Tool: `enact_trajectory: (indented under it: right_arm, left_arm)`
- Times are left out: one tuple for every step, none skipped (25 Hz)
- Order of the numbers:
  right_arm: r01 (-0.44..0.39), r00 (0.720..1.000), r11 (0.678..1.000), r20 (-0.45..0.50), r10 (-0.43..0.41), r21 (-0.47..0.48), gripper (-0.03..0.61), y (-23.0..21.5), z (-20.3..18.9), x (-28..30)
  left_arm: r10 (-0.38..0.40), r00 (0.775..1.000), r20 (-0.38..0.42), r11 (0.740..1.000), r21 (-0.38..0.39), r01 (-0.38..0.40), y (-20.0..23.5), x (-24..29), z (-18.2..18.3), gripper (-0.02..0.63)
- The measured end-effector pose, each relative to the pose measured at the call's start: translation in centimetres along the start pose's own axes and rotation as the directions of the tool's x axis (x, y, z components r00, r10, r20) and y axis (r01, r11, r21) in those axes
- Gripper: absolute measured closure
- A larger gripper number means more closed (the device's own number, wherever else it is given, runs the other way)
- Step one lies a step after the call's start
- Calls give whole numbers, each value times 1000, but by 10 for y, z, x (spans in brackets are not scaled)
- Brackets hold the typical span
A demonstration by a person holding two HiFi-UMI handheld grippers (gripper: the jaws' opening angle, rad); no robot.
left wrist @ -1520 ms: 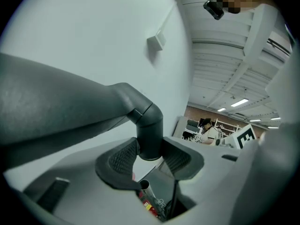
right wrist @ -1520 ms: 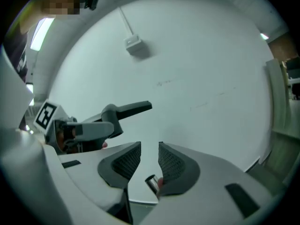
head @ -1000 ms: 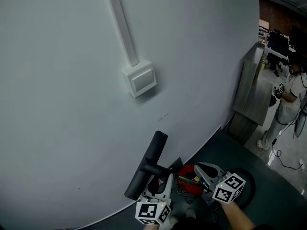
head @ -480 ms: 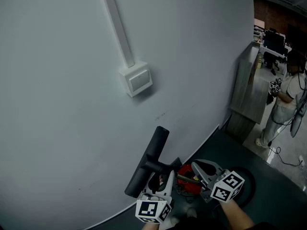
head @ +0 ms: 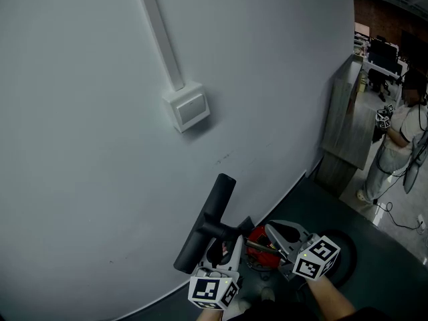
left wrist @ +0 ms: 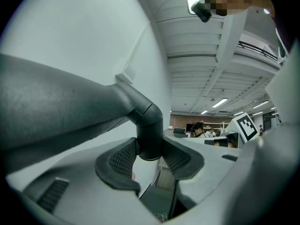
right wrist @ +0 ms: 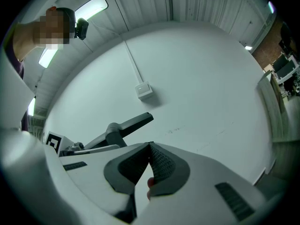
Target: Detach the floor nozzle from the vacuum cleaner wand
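The black floor nozzle [head: 207, 223] is held up in front of the pale wall, its long bar slanting up to the right. My left gripper [head: 224, 247] is shut on the nozzle's short round neck [left wrist: 150, 135], with a ribbed pad [left wrist: 123, 157] pressed on each side. The nozzle's bar [left wrist: 56, 107] fills the left of the left gripper view. My right gripper [head: 271, 236] sits just right of it, over a red vacuum part [head: 262, 251], shut [right wrist: 150, 146] with the pads meeting at their tips. In the right gripper view the nozzle [right wrist: 131, 123] shows beyond them.
A white wall box [head: 187, 109] with a cable duct above it is mounted on the wall. The dark floor [head: 314, 202] runs along the wall's foot. A grey cabinet [head: 348, 126] and a standing person [head: 400, 142] are at the far right.
Only the head view has drifted a little. Both grippers and the nozzle keep their places.
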State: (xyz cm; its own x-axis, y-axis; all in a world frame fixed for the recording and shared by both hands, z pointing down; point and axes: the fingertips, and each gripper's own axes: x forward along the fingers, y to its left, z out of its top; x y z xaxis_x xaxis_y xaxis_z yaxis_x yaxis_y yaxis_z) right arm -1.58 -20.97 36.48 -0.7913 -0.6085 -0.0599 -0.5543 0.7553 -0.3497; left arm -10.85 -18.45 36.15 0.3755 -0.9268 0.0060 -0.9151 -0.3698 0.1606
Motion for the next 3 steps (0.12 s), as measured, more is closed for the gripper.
enact_trajectory:
  right_arm:
    - [-2, 1000, 1000, -2, 2, -2, 561, 0, 0, 0]
    - [-4, 1000, 1000, -4, 4, -3, 561, -1, -1, -1]
    - [-6, 1000, 1000, -6, 6, -4, 561, -2, -1, -1]
  left_arm:
    - [1, 1000, 0, 1000, -2, -1, 0, 1, 0, 442]
    - [2, 1000, -1, 1000, -4, -2, -1, 1, -1, 442]
    - [3, 1000, -1, 1000, -5, -3, -1, 1, -1, 442]
